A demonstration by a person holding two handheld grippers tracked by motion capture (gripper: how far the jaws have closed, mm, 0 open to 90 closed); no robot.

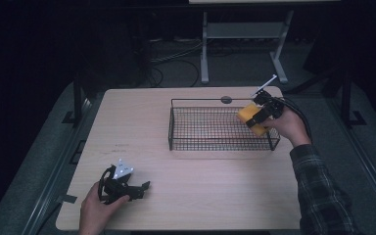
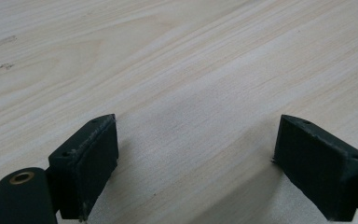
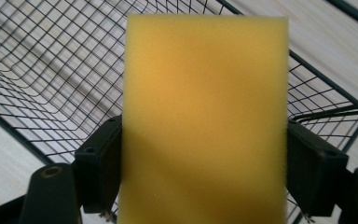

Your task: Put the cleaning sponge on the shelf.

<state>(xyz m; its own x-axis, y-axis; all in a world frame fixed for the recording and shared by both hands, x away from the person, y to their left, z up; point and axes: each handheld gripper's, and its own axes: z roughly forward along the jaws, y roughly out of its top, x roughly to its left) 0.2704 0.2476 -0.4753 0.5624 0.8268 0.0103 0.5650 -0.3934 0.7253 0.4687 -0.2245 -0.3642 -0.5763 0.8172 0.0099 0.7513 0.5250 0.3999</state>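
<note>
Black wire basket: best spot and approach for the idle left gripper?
Take the black wire mesh basket by its left short wall's top rim, coming from above. The walls stand upright with an open top, so open fingers can straddle that wire. The right gripper holds the yellow rectangular sponge at the far end.

The yellow sponge (image 3: 205, 121) runs off the bottom edge of the right gripper view and hides much of the wire basket (image 3: 51, 70) behind it.

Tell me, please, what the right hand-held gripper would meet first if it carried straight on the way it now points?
Probably the wire basket: the right hand-held gripper, holding the yellow sponge, points down into it, so the sponge would likely touch the mesh first.
</note>
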